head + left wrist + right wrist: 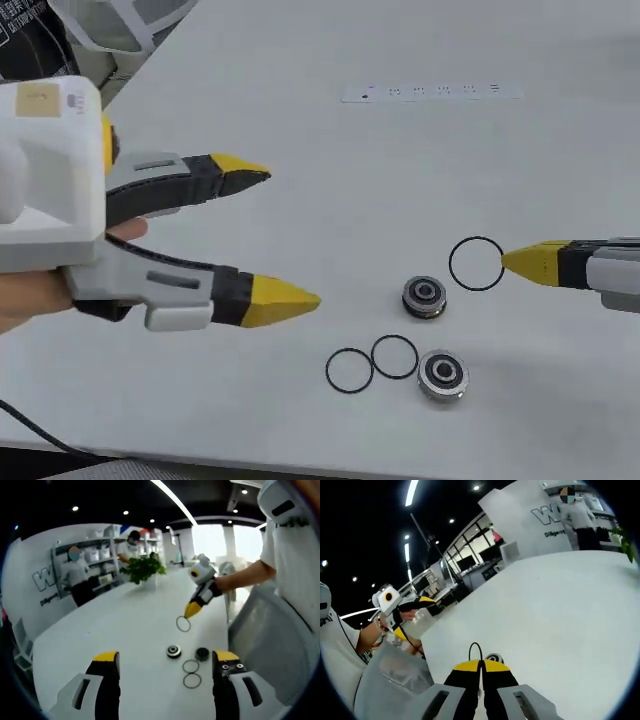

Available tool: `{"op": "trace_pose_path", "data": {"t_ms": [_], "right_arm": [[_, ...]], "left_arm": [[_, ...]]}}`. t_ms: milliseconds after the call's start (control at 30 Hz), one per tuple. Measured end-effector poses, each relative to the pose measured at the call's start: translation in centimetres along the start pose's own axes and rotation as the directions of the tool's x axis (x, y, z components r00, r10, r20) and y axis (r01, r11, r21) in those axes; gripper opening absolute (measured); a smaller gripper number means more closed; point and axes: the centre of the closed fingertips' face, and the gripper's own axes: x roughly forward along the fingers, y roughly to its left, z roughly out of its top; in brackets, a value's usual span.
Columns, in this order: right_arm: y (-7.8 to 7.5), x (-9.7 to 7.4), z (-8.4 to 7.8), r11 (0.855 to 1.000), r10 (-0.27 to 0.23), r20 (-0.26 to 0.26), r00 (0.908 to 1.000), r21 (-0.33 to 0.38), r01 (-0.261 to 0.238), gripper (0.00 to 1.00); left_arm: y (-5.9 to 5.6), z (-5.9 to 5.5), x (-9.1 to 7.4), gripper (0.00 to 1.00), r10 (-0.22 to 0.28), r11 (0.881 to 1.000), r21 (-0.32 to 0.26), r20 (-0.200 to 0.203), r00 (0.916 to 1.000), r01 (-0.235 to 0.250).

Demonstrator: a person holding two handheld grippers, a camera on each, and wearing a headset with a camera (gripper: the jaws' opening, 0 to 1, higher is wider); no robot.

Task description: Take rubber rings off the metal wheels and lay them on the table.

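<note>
Two rings [349,370] already flat on the table [300,130] beside the wheels [424,297]; third ring [476,264] clamped in the right gripper [515,262], not yet laid down (left gripper [288,237] spread wide, holding nothing).

In the head view, the right edge cut off your right gripper [506,262], so only its yellow tip and a little of the grey body showed. The left edge cut your left gripper [293,236] at its white housing, and this housing covered most of your hand [30,295]. In the right gripper view, the jaws, pressed together, hid most of the rubber ring [475,644] and the lower part of one metal wheel [494,657]. The marks on the far pale strip [430,92] were too small to read.
</note>
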Motion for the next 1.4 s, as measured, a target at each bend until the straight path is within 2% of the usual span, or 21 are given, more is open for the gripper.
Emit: {"op": "trace_pose_path", "data": {"t_ms": [100, 333, 467, 600, 800, 967, 1133, 1400], "right_arm": [[0.4, -0.3, -0.1, 1.000, -0.006, -0.004, 1.0000, -0.006, 0.006, 0.00], [1.7, -0.6, 0.0, 1.000, -0.002, -0.016, 0.9999, -0.030, 0.001, 0.00], [1.9, -0.5, -0.3, 0.999, -0.016, -0.046, 0.9988, -0.037, 0.015, 0.00], [2.6, -0.4, -0.5, 0.999, -0.004, -0.059, 0.9982, -0.041, 0.002, 0.00], [3.6, -0.3, -0.2, 0.999, 0.008, -0.062, 0.9981, -0.050, -0.011, 0.00], [4.4, 0.2, -0.2, 0.998, 0.023, -0.074, 0.9970, -0.062, -0.027, 0.00], [5.2, 0.8, -0.3, 0.996, 0.041, -0.091, 0.9950, -0.074, -0.048, 0.00], [6.2, 1.9, -0.9, 0.992, 0.065, -0.136, 0.9885, -0.103, -0.079, 0.00]], "left_arm": [[-0.1, -0.8, -0.9, 0.81, 0.013, 1.000, -0.010, -0.016, 0.9998, -0.013], [-0.2, -1.8, -2.7, 0.84, 0.050, 0.997, -0.058, 0.000, 0.9988, -0.050], [-0.5, -2.6, -3.6, 0.86, 0.063, 0.996, -0.070, -0.004, 0.9980, -0.063], [-1.2, -3.4, -4.2, 0.94, 0.064, 0.993, -0.100, -0.005, 0.9979, -0.064], [-2.2, -4.6, -5.3, 0.97, 0.068, 0.987, -0.144, -0.011, 0.9977, -0.068], [-2.9, -5.3, -5.6, 0.99, 0.071, 0.984, -0.161, -0.019, 0.9973, -0.073], [-4.2, -6.4, -5.2, 1.00, 0.037, 0.985, -0.170, -0.038, 0.9986, -0.043], [-5.1, -6.8, -4.7, 1.00, 0.013, 0.983, -0.183, -0.048, 0.9988, -0.021]]}}
